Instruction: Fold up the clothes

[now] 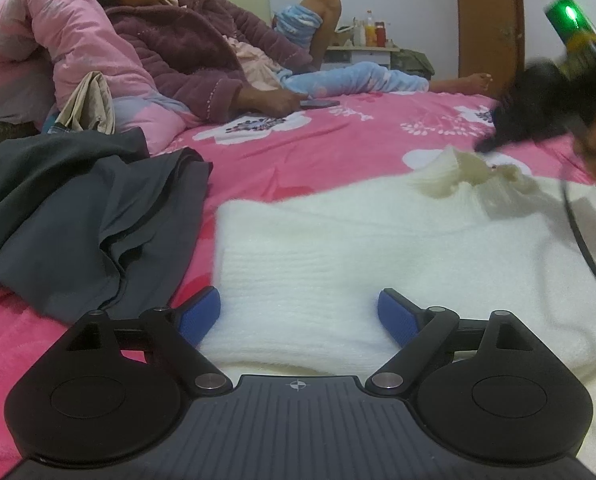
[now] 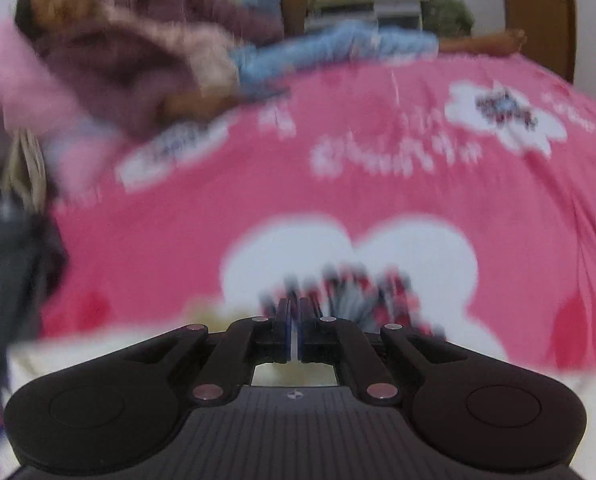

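Note:
A white knit sweater lies flat on the pink flowered bedsheet, its neck pointing away from me. My left gripper is open, its blue pads low over the sweater's near hem. My right gripper has its jaws closed with only a thin slit between the pads; nothing is visibly held. It shows blurred in the left wrist view, just above the sweater's collar. The right wrist view is motion-blurred and shows a strip of the white sweater under the gripper.
A pile of dark grey clothes lies left of the sweater. A person in a purple robe reclines at the back of the bed against a pink duvet. A wooden post and a shelf with bottles stand behind.

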`<action>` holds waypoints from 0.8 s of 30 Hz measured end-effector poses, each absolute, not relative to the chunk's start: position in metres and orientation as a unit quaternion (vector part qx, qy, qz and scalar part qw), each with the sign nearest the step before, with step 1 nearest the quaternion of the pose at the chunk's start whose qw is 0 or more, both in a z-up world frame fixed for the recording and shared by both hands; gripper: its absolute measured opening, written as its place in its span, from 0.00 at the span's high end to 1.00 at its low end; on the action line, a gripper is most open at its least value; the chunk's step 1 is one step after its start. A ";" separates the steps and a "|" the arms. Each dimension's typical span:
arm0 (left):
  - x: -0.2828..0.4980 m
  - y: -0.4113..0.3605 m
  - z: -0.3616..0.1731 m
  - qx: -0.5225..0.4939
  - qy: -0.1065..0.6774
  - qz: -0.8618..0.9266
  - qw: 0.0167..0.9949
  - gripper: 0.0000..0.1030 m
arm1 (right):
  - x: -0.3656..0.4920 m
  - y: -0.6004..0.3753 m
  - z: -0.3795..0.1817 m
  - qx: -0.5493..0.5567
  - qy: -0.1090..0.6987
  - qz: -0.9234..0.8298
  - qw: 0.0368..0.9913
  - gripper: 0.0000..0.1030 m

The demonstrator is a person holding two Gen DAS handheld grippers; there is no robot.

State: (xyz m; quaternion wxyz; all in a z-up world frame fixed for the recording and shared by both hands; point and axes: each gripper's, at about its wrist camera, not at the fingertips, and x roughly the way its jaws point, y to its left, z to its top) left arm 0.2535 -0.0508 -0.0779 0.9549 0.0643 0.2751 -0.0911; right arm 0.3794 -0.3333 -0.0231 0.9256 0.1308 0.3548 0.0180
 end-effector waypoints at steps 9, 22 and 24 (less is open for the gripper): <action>0.254 -0.050 -0.078 0.060 0.276 -0.093 0.955 0.15 | 0.375 -0.314 -0.056 0.127 0.394 0.042 0.909 0.99; 0.255 -0.049 -0.078 0.054 0.279 -0.093 0.954 0.14 | 0.360 -0.286 -0.070 0.098 0.394 0.091 0.909 0.99; 0.255 -0.048 -0.078 0.053 0.280 -0.093 0.954 0.13 | 0.359 -0.293 -0.059 0.101 0.405 0.096 0.904 0.99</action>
